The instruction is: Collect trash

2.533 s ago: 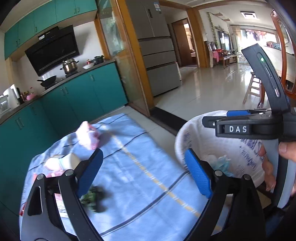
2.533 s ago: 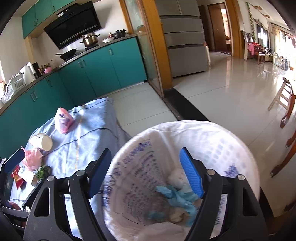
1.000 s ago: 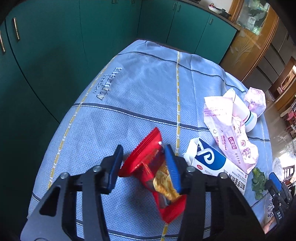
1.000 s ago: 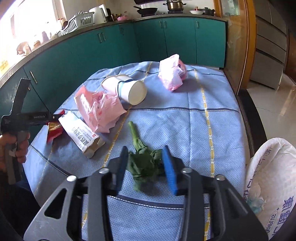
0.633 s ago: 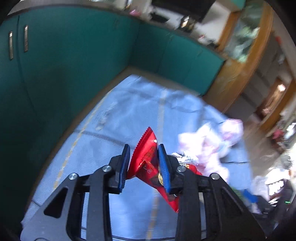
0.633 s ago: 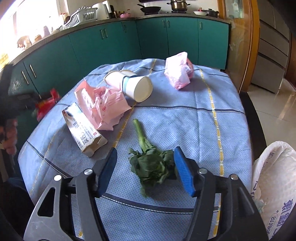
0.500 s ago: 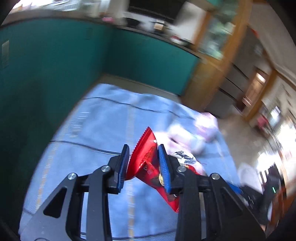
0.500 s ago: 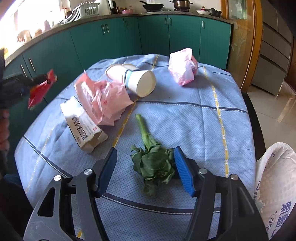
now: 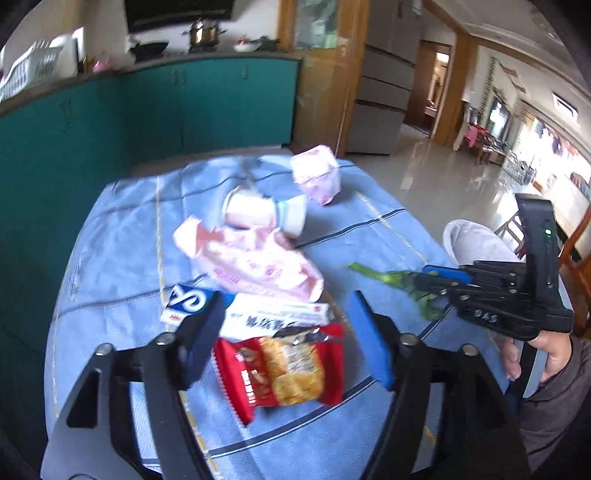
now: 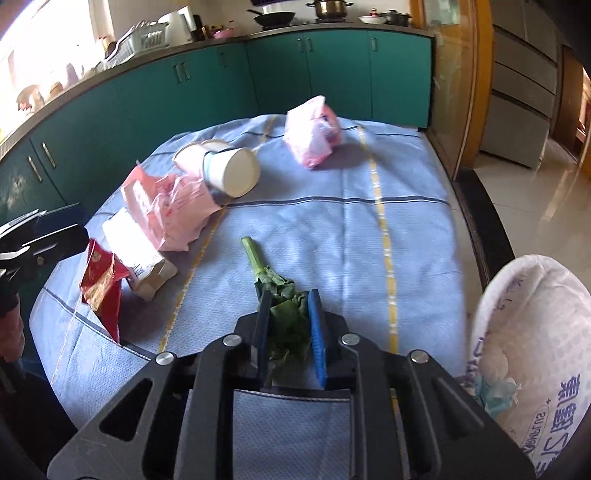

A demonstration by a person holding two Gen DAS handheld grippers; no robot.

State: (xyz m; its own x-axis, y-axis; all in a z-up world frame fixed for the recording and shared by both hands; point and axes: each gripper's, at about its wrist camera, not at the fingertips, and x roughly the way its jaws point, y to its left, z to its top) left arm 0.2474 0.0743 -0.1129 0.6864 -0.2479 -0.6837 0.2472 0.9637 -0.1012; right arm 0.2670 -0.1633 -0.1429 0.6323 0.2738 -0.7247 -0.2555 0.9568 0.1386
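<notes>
Teal cabinets [image 10: 332, 74] carry a steel pot [image 10: 328, 7] beside a wooden door frame [image 9: 354, 74].

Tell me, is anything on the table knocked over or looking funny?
Yes. The paper cup lies tipped on its side on the blue tablecloth, partly on a crumpled pink bag. The red snack packet looks torn open at its top edge.

Left gripper [image 9: 286, 334] tilted downward, jaws just opened wide, nothing pressed by its pads, right gripper [image 10: 288, 325] pitched downward, jaws just closed tight on leafy greens [image 10: 284, 317], a hand [image 9: 535, 354] wrapped round its handle
</notes>
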